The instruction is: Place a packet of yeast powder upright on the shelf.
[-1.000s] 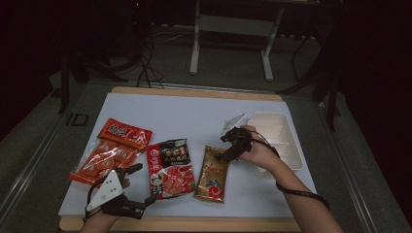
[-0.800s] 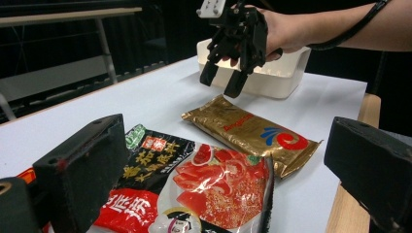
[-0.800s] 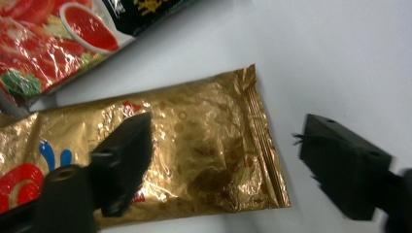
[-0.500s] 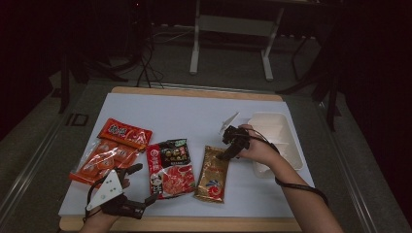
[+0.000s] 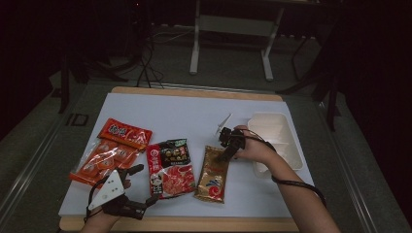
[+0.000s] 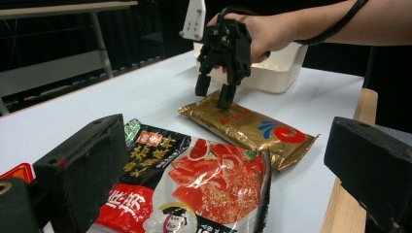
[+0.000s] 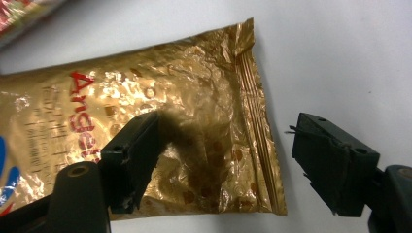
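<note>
- High view: right tool (image 5: 226, 148) hovered over the far end of the gold pouch (image 5: 212, 175), jaws apart and just closing in, one over the foil and one past its edge, with nothing gripped yet. The pouch lay flat on the white table (image 5: 184, 114), between the red-and-black packet (image 5: 169, 168) and the white tray (image 5: 274, 138). Left tool (image 5: 141, 187) rested at the near edge beside the orange packs (image 5: 109, 150), jaws wide and empty.
- Left gripper view: right tool (image 6: 216, 92) stood nose-down on the pouch (image 6: 252, 128), one jaw tip on the foil. The pouch looked thin, light and limp, so it would probably sag when lifted. A red and blue swirl logo showed on it, its red lettering too small to read. The packet (image 6: 194, 184) carried Chinese characters and a picture of tomatoes.
- Right gripper view: the jaws straddled the pouch's (image 7: 145, 131) crimped end seal. That seal seemed the best hold, being flatter and stiffer than the crinkled, slick foil, which might slip. Red letters beginning "Ange" could be read, the rest hidden by a jaw.
</note>
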Demonstrator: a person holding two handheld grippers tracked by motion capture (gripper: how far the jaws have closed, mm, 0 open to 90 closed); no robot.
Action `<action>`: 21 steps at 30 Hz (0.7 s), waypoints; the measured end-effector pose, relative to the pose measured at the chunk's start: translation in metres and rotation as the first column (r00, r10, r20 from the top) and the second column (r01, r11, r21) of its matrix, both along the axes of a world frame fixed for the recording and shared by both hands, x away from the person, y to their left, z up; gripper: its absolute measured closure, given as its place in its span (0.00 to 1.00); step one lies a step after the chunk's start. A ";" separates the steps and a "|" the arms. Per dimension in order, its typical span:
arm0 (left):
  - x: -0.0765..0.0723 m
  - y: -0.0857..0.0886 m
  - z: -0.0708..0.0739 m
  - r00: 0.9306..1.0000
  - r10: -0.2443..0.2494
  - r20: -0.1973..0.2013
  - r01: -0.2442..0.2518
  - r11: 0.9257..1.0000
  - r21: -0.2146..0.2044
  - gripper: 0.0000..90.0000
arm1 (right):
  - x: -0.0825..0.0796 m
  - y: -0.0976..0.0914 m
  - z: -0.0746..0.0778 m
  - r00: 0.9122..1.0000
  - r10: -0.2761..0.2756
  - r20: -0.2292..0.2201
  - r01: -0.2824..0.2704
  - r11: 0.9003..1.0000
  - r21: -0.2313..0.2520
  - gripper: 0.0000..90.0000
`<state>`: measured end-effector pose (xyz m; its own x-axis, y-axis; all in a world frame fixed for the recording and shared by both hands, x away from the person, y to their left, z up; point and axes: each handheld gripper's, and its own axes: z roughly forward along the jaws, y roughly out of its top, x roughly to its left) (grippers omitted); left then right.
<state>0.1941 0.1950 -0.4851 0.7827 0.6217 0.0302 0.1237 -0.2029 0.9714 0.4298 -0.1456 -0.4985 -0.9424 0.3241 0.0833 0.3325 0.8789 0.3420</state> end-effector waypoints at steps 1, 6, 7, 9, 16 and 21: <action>0.000 0.000 0.000 1.000 0.000 0.000 0.000 1.000 0.000 0.03 | 0.000 0.000 0.000 1.000 0.000 0.000 0.000 1.000 0.000 0.28; 0.000 -0.001 0.000 1.000 -0.005 -0.002 0.005 1.000 0.002 0.03 | 0.005 0.002 -0.005 0.997 0.035 -0.062 -0.037 0.999 -0.027 0.38; 0.000 -0.001 0.000 1.000 -0.005 -0.002 0.005 1.000 0.002 0.03 | 0.005 0.002 -0.005 0.997 0.035 -0.062 -0.037 0.999 -0.027 0.38; 0.000 -0.002 0.000 1.000 -0.007 -0.001 0.007 1.000 0.005 0.03 | 0.008 0.001 -0.006 0.994 0.047 -0.094 -0.049 0.999 -0.013 0.42; 0.000 -0.001 0.000 1.000 -0.006 -0.003 0.006 1.000 0.005 0.03 | 0.009 0.000 -0.004 0.989 0.084 -0.123 -0.088 0.996 -0.028 0.68; 0.000 -0.002 0.000 1.000 -0.006 -0.003 0.006 1.000 0.009 0.03 | 0.007 0.002 -0.001 0.994 0.087 -0.063 -0.091 0.993 -0.078 0.93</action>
